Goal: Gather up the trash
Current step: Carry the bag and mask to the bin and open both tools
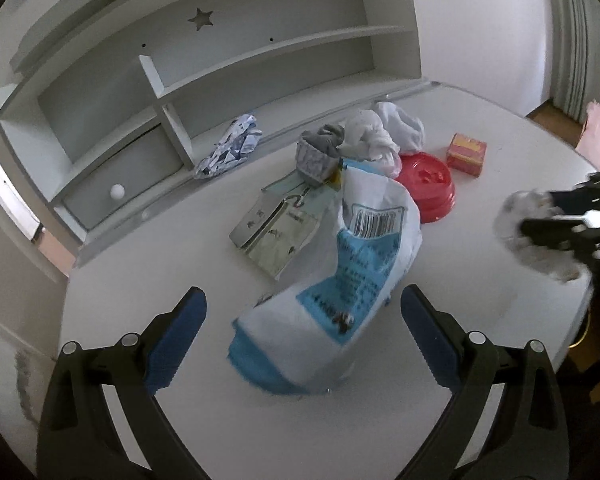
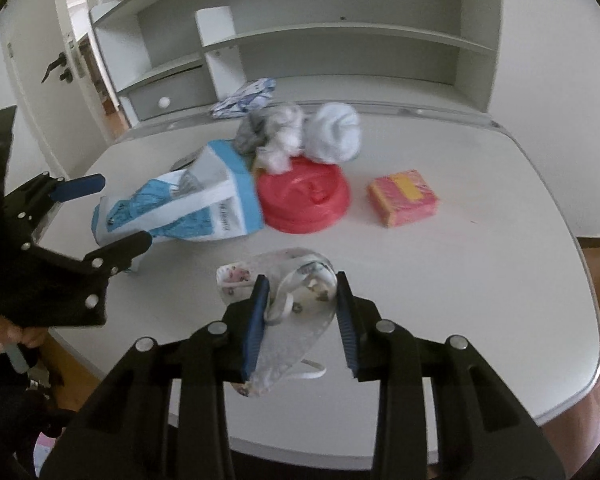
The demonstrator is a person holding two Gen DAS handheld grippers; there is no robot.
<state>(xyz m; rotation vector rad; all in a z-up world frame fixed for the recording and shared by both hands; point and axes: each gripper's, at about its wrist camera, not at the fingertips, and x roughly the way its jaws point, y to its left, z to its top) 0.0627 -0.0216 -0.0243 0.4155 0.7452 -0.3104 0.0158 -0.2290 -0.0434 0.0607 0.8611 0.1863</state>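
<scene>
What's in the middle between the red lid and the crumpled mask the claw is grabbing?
Nothing, just bare white table. The right wrist view shows an empty stretch between the red lid and the patterned face mask in the right gripper.

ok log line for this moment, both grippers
left gripper: open, bag between jaws | right gripper: closing on mask | table: lid, box untouched

White desk, shelf hutch, open door, wooden floor
</scene>
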